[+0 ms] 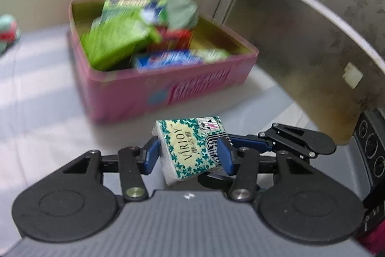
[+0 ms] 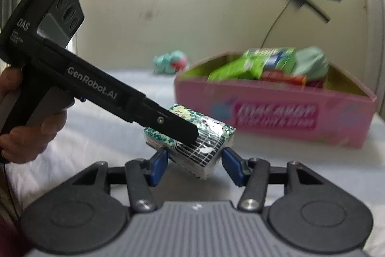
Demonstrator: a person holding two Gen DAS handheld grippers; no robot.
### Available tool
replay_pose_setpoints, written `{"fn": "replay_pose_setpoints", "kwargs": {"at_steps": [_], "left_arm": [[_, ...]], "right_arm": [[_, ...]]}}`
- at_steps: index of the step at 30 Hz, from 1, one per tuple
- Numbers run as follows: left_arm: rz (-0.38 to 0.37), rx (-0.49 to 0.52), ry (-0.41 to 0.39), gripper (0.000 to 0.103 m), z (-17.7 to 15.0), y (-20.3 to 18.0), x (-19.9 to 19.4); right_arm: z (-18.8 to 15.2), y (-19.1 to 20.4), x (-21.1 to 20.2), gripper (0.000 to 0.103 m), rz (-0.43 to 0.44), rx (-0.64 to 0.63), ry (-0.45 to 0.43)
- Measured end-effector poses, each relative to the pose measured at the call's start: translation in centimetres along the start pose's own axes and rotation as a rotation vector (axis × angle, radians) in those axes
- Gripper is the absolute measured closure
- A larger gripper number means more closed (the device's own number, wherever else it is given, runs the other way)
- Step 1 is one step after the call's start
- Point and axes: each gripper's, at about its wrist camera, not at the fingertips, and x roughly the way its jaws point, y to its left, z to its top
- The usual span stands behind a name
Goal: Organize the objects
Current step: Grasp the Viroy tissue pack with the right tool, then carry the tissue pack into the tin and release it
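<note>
Nearest to us in the left wrist view, our left gripper (image 1: 190,153) is clamped on a tissue pack (image 1: 190,148), its blue pads pressing the two sides; the pack sits tilted, held clear above the pale tabletop (image 1: 36,88), with "VIRJOY" and a green flower print facing up. In the right wrist view the same pack (image 2: 204,136) hangs between the fingers of our right gripper (image 2: 195,165), whose blue pads stand apart: the one on the picture's left is at the pack's lower corner, though we cannot tell whether it touches, and the other stands clear of it. The left gripper's black finger (image 2: 168,124) lies across the top of the pack there, and the hand (image 2: 28,117) holding that gripper shows at the picture's left edge. Beyond the pack, well apart from it, a pink box (image 1: 156,78) rests on the tabletop, open at the top and heaped with packets, several of them green (image 1: 113,42), one blue (image 1: 168,59), one red (image 1: 173,37), all blurred. Farther back, near the wall, a small teal and red toy (image 2: 170,62) lies on the tabletop. A grey metal panel (image 1: 312,28) rises to the right of the box in the left view.
</note>
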Motion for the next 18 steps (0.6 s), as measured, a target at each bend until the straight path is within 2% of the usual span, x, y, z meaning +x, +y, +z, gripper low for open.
{"fn": "replay_pose_setpoints", "kwargs": {"at_steps": [4, 9, 16, 17, 18], "left_arm": [[0.009, 0.069, -0.065, 0.049, 3.2, -1.7, -0.2], [0.026, 0.115, -0.131, 0.049, 6.8, -2.8, 0.7], [0.076, 0.145, -0.148, 0.048, 9.9, -2.8, 4.6], [0.095, 0.154, -0.152, 0.047, 10.2, -2.8, 5.2], [0.124, 0.173, -0.157, 0.042, 10.5, -2.7, 6.0]], "right_arm": [[2.3, -1.2, -0.9, 0.052, -0.053, -0.007, -0.085], [5.0, -3.0, -0.6, 0.052, -0.127, -0.041, -0.15], [6.6, -6.6, 2.8, 0.051, -0.171, -0.04, -0.142], [6.6, -7.1, 3.7, 0.048, -0.185, -0.041, -0.14], [6.5, -7.7, 4.8, 0.041, -0.219, -0.041, -0.133]]}}
